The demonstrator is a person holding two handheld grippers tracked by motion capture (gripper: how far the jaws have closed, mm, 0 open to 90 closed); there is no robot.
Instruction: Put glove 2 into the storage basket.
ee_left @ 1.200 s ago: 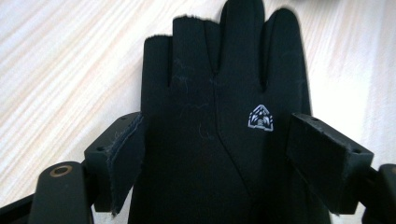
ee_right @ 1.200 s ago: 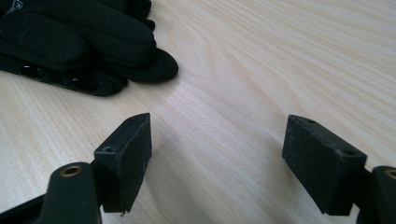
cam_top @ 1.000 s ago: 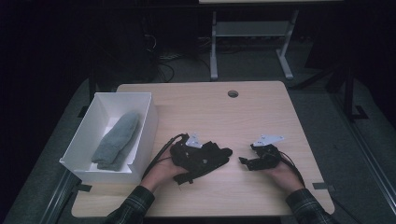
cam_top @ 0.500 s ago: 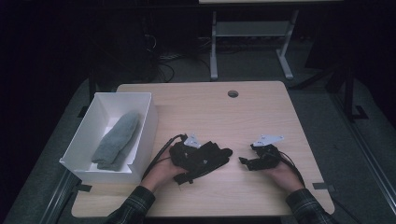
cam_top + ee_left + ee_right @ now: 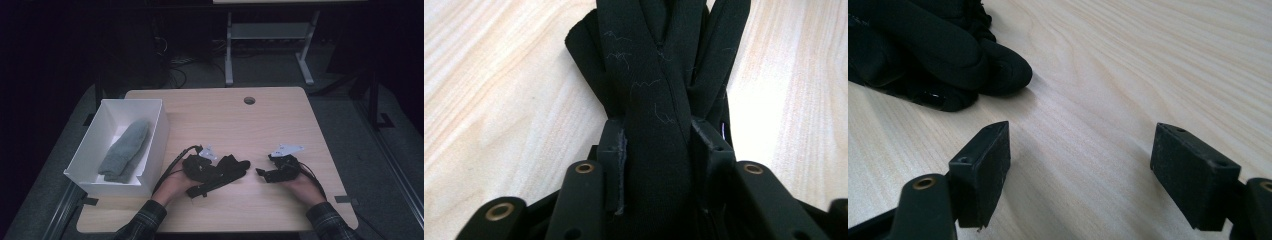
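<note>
Nothing moved; one black garment (image 5: 659, 95) clamped

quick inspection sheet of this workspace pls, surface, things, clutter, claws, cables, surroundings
surface: light wood table, round hole near its far edge
job's things: black sock bunched on the table; grey sock lying in the white box at the table's left edge
clutter: nothing seen
claws: left claw shut on the black sock, cloth pinched between its jaws; right claw open, nothing between its jaws, low over the wood and pointing toward the black sock
cables: one loops from the left claw; more lie on the floor behind the table
surroundings: dark room, grey stand behind the table, grey carpet
</note>
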